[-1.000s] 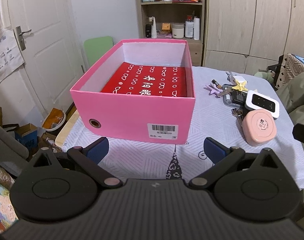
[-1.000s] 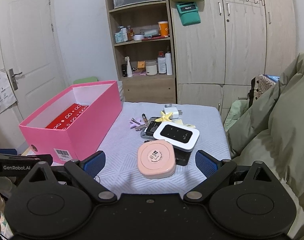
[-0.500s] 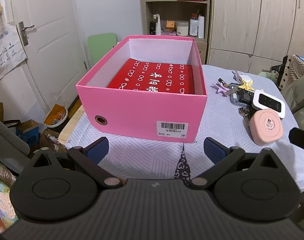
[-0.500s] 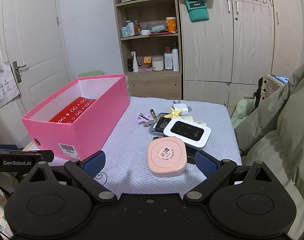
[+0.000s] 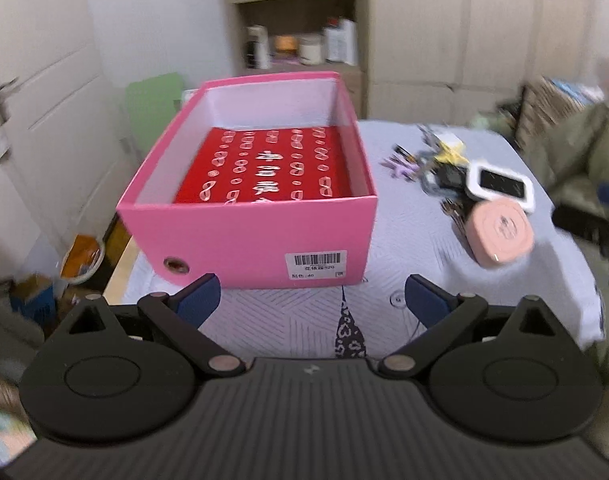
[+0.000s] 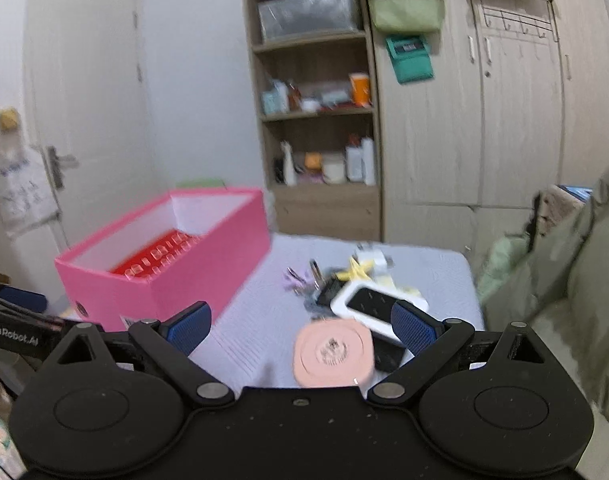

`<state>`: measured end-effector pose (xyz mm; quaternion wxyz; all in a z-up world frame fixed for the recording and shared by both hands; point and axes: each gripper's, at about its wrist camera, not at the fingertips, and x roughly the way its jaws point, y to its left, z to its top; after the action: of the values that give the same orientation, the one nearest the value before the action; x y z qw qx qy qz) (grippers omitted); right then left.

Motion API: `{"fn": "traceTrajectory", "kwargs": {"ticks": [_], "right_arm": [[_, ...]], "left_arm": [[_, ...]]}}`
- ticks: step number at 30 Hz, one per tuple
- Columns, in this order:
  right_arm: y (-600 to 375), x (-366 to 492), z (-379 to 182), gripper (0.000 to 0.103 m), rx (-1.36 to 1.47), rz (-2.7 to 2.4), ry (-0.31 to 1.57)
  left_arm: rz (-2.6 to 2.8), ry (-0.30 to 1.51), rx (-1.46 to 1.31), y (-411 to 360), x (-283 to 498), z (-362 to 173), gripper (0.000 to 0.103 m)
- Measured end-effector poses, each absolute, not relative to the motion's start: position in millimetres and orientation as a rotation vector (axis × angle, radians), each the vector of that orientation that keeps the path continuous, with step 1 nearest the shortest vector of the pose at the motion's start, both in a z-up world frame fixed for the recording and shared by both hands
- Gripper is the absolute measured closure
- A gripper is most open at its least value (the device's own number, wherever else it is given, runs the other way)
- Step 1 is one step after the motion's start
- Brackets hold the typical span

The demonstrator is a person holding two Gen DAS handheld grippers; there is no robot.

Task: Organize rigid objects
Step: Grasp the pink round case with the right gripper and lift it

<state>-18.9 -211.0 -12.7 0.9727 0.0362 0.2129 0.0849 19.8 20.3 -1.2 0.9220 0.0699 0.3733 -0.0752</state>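
Above the pink case (image 6: 333, 356), the right gripper (image 6: 301, 326) has moved closer.

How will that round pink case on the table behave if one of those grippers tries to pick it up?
The pink case looks like a hard, smooth shell, so it should stay stiff but could slip between the pads. Its flat, low shape makes rolling or tipping unlikely. It overlaps the white device behind it, so lifting it might nudge that pile.
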Motion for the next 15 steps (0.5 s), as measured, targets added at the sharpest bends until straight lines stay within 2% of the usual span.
{"fn": "traceTrajectory", "kwargs": {"ticks": [5,15], "right_arm": [[-223.0,-4.4,-17.4,0.004,0.103,0.247,0.461],[-211.4,34.3,-55.5,0.005,-0.019,0.179,0.588]], "left_arm": [[-0.169,0.784,0.246,35.3,37.9,19.4,0.004],[-0.164,0.812,0.294,81.5,102.5,41.7,0.004]]}}
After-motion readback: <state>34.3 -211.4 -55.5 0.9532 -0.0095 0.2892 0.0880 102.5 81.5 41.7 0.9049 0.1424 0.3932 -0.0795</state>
